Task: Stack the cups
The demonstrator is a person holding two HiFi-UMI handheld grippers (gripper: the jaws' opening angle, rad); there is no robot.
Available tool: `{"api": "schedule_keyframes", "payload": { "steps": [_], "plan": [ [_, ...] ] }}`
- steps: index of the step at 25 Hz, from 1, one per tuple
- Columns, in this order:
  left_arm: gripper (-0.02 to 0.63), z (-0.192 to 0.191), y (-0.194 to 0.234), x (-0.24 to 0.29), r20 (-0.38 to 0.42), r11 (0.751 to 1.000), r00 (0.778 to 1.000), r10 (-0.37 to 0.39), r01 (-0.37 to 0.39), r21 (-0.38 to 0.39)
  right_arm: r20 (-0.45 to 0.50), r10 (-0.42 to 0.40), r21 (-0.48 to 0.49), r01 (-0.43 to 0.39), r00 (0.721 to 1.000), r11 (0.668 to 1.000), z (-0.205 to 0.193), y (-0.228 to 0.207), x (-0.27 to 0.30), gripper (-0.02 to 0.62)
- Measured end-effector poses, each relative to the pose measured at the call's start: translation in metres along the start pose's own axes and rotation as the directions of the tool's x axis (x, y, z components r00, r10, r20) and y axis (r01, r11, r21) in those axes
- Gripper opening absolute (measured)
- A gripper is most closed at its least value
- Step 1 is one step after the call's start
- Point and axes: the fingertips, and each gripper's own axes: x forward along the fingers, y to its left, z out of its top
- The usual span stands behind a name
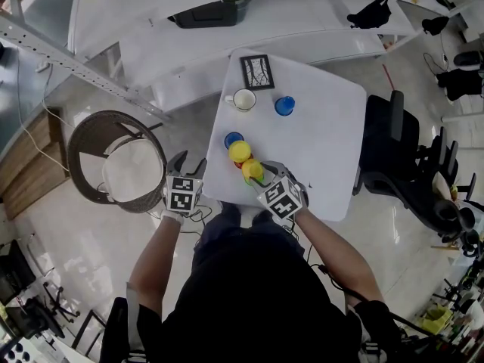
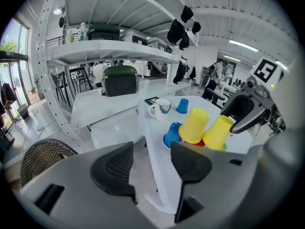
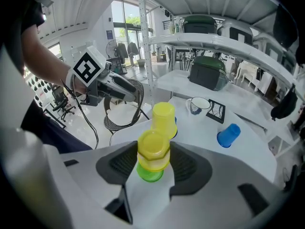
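1. The white counter [image 1: 325,142] lies under and beyond the right fingers. The left fingers are off its near left edge, over the floor.
2. The left gripper [image 2: 152,163] is empty. Its fingers [image 2: 114,168] stand apart with only air between them, and all the cups are further away and to their right.
3. The right gripper [image 3: 152,162] is closed on a yellow cup, and both fingers [image 3: 125,162] press on the cup's sides.
4. A white mug [image 3: 198,105] stands far beyond the right fingers, a little to the right.
5. The yellow cup [image 3: 153,149] is upside down between the right fingers. It sits over a green cup [image 3: 150,174], which shows just below it.
6. A second yellow cup [image 3: 164,118], also upside down, is just beyond the held one. A bit of a red cup [image 2: 206,143] shows under it, and a blue cup [image 2: 172,133] is beside it.
7. Another blue cup [image 3: 228,135] stands well apart, beyond the right fingers and to their right.
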Motion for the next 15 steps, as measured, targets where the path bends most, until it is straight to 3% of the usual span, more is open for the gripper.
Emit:
{"api": "schedule_keyframes", "payload": {
  "steps": [7, 12, 15],
  "plan": [
    [0.244, 0.002, 0.000, -0.001, 0.001, 1.000, 1.000, 0.008, -0.008, 0.005, 0.004, 0.012, -0.006, -0.012, 1.000, 1.000, -0.002, 0.002, 0.000, 0.242],
    [0.244, 0.006, 0.000, 0.001, 0.003, 1.000, 1.000, 0.010, -0.010, 0.011, 0.061, 0.032, 0.030, -0.034, 0.998, 0.999, 0.004, 0.003, -0.010, 0.259],
    [0.244, 0.010, 0.000, 0.003, 0.007, 1.000, 1.000, 0.011, -0.012, 0.011, 0.142, 0.044, 0.065, -0.054, 0.989, 0.996, 0.013, -0.001, -0.024, 0.261]
  ]
}}
